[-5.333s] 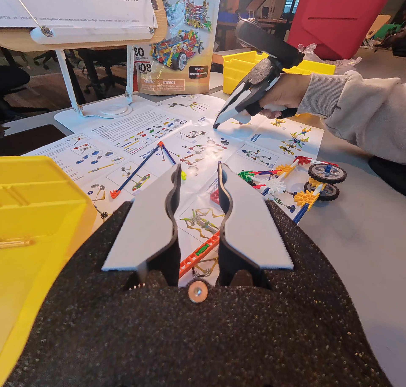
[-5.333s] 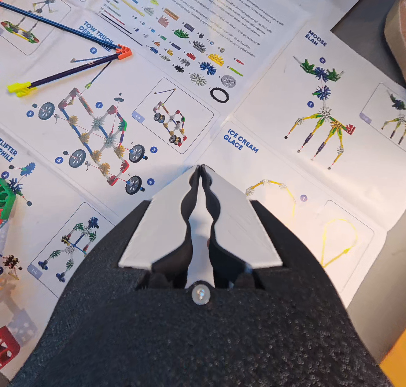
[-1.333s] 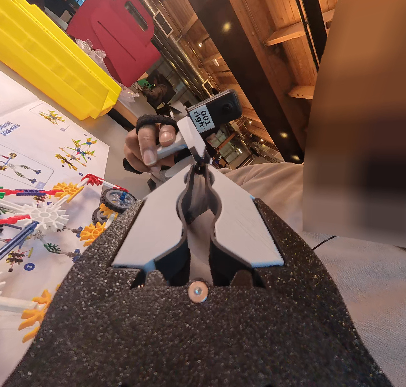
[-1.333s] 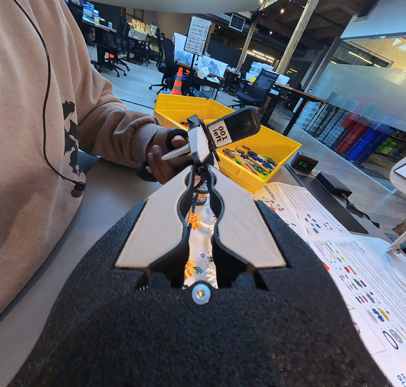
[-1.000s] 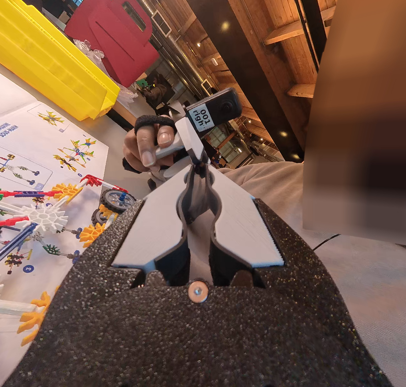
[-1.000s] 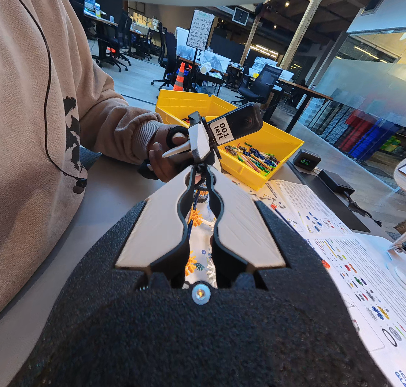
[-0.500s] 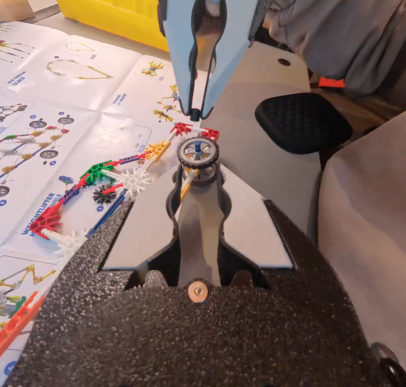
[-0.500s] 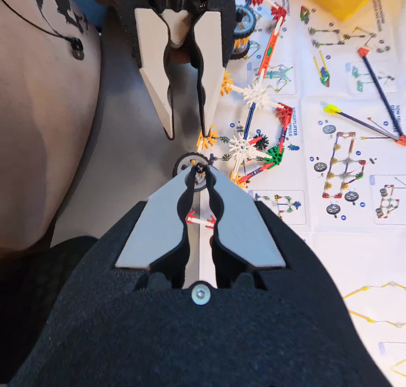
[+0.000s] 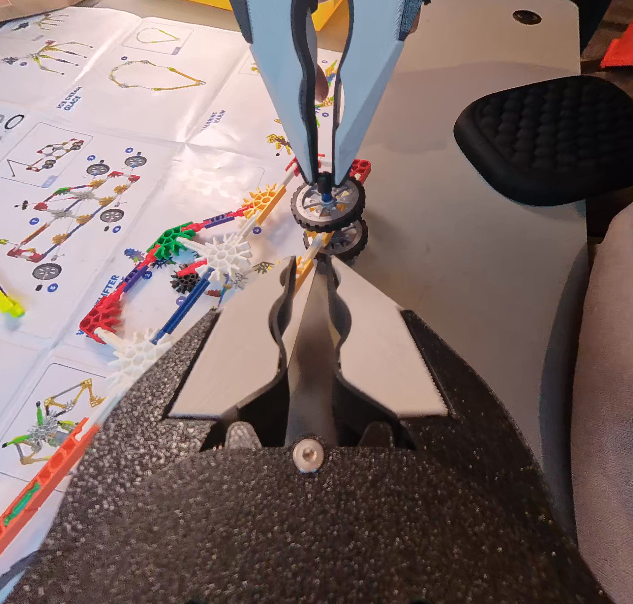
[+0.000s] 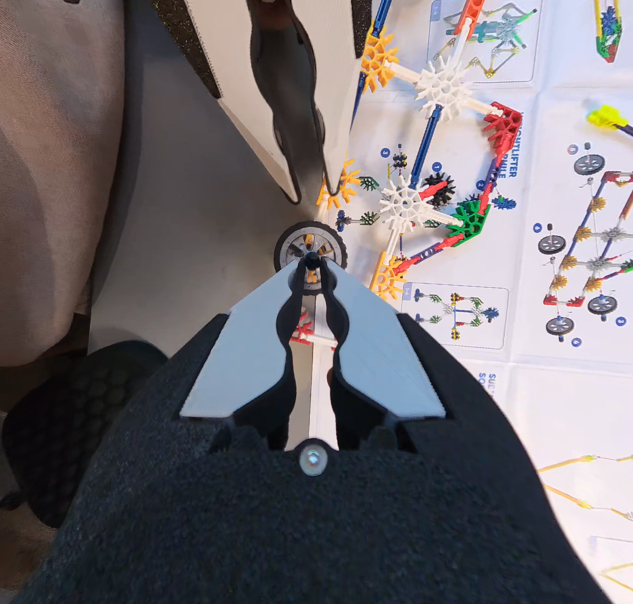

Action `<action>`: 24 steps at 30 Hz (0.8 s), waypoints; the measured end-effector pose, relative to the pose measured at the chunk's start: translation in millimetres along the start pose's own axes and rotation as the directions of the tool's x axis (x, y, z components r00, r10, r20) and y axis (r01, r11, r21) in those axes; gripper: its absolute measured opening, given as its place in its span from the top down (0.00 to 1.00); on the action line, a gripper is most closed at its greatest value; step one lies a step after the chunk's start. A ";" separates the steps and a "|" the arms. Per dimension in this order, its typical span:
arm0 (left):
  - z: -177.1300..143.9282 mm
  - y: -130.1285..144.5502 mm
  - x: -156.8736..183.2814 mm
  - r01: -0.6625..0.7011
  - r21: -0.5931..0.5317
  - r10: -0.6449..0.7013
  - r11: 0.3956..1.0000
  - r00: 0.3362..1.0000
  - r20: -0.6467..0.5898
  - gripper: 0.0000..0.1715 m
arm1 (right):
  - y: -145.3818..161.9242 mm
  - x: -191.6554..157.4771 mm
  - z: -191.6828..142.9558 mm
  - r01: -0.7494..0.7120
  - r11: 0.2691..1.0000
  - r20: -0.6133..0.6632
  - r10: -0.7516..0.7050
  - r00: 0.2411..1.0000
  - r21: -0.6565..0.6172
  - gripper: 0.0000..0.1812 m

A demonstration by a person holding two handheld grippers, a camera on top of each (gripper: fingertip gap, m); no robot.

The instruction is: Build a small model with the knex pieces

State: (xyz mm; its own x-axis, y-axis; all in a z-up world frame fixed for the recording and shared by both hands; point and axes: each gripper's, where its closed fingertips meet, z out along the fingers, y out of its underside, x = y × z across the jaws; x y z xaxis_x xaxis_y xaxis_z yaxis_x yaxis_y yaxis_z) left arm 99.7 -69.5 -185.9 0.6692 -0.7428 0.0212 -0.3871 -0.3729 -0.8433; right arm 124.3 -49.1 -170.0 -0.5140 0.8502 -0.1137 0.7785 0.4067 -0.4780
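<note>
Pinching black cap (image 10: 311, 259) in right gripper (image 10: 311, 262) over wheel (image 10: 310, 250); left gripper (image 9: 310, 265) narrowly parted, empty; keep cap square on hub.

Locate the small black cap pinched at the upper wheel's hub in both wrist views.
Left wrist view: black cap, upper centre, between the right gripper tips.
Right wrist view: centre, at this gripper's own tips.
Shared landmark: green connector.
</note>
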 end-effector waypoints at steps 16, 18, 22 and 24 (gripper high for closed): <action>2.1 7.8 -1.0 -0.004 -0.037 0.004 0.999 1.000 0.003 1.00 | 5.0 2.4 7.1 0.069 0.963 0.018 -0.066 0.998 -0.259 0.96; 2.3 8.2 1.1 -0.018 -0.038 0.018 0.999 1.000 0.001 1.00 | 5.1 -0.9 7.1 0.070 0.962 0.045 -0.060 0.997 -0.263 0.96; 1.7 8.6 3.5 -0.025 -0.038 0.025 0.999 1.000 -0.002 1.00 | 2.8 -6.8 7.5 0.032 0.976 0.096 -0.012 0.995 -0.214 0.96; 1.4 8.1 4.2 -0.028 -0.035 0.028 0.999 1.000 -0.001 1.00 | 2.8 -8.6 6.8 -0.002 0.982 0.117 0.025 0.993 -0.188 0.96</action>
State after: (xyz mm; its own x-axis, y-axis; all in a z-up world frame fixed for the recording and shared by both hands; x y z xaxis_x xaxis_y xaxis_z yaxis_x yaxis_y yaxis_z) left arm 100.3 -74.9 -193.3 0.6577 -0.7533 -0.0017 -0.4276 -0.3715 -0.8241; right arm 128.4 -57.5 -176.4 -0.5333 0.8150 -0.2266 0.8335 0.4606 -0.3052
